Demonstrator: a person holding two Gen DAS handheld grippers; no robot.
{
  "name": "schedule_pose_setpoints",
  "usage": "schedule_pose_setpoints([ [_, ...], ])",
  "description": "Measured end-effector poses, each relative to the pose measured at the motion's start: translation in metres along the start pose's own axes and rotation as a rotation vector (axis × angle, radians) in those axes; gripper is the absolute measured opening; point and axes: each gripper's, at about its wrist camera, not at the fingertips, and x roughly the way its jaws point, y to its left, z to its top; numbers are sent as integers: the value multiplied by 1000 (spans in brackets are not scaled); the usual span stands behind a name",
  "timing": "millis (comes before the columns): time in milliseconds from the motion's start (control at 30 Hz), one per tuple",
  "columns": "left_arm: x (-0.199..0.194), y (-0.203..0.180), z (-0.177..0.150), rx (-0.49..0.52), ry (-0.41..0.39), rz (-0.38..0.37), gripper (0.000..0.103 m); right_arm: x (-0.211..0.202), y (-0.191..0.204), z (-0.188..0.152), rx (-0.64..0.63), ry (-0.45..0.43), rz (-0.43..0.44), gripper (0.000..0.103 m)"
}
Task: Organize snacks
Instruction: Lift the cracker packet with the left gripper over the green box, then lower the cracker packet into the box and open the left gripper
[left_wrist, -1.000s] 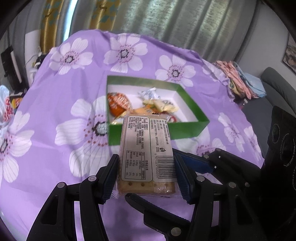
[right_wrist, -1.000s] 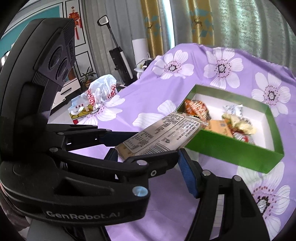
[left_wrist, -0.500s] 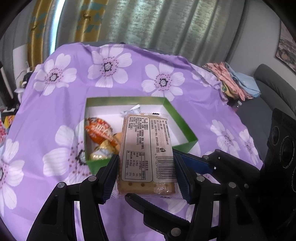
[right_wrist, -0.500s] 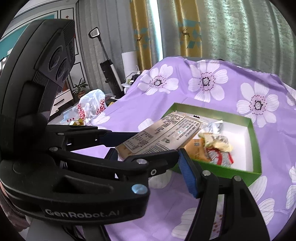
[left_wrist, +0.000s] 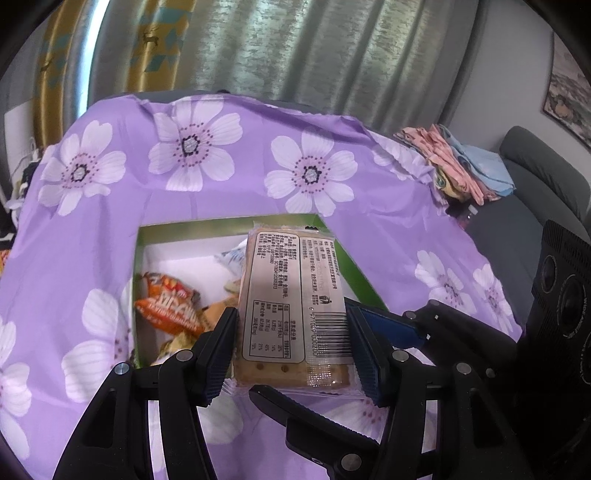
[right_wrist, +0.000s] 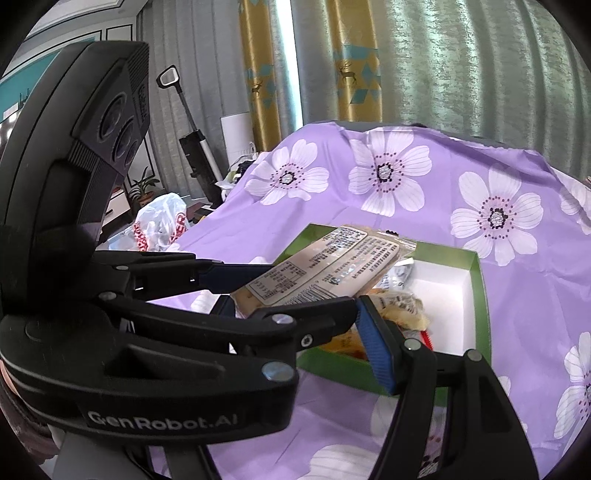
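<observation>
My left gripper (left_wrist: 291, 354) is shut on a flat cracker packet (left_wrist: 291, 302), label side up, and holds it in the air over the near part of a green box (left_wrist: 354, 269) with a white inside. The box holds an orange snack bag (left_wrist: 168, 310) and several small wrapped snacks. In the right wrist view the left gripper (right_wrist: 295, 317) and the packet (right_wrist: 328, 266) fill the left and middle, in front of the box (right_wrist: 480, 295). My right gripper's blue-padded finger (right_wrist: 376, 347) stands beside the box; its other finger is hidden.
The box stands on a table under a purple cloth with white flowers (left_wrist: 192, 147). Folded clothes (left_wrist: 454, 166) lie at the far right edge by a grey sofa (left_wrist: 535, 192). A plastic bag (right_wrist: 159, 225) and an upright vacuum (right_wrist: 192, 147) stand on the floor left.
Both grippers have moved forward toward the box. The cracker packet, still held, now hangs over the box's inside instead of short of its near wall.
</observation>
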Motion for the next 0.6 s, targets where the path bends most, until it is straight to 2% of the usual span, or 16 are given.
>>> schedule_pose_setpoints([
  [600, 58, 11, 18, -12, 63, -23, 59, 39, -43, 2, 52, 38, -14, 68],
])
